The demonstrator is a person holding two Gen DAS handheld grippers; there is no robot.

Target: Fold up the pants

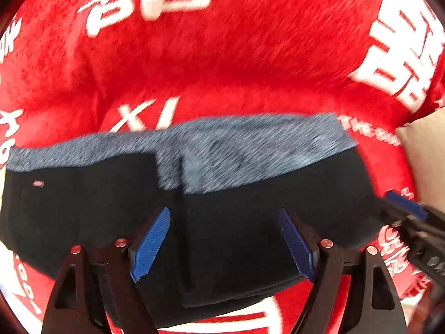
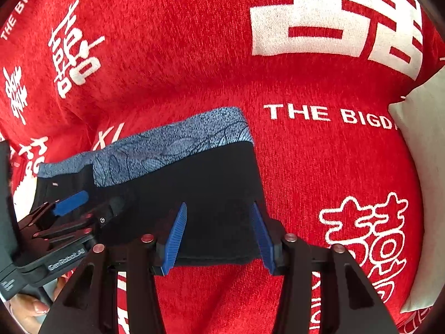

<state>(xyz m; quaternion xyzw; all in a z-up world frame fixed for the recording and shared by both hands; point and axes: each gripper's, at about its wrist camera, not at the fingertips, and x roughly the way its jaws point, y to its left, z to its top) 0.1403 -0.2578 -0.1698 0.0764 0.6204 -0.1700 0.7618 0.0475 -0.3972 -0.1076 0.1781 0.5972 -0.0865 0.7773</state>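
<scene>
Hovering w/ jaws apart over folded pants (image 1: 222, 222) on red blanket (image 1: 222, 69): left gripper (image 1: 225, 246) mid-bundle; right gripper (image 2: 219, 239) at right end; long axis left-right.

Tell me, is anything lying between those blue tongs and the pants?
Nothing visible. The folded pants lie bare on the red blanket, with the left tongs and right tongs open right over them. The pillow sits off to the side.

We see both fisheye views brightly and evenly lit, with dark rounded corners and bent edges. The left wrist view is streaked with motion blur; the right wrist view is sharp, with soft shadows.
</scene>
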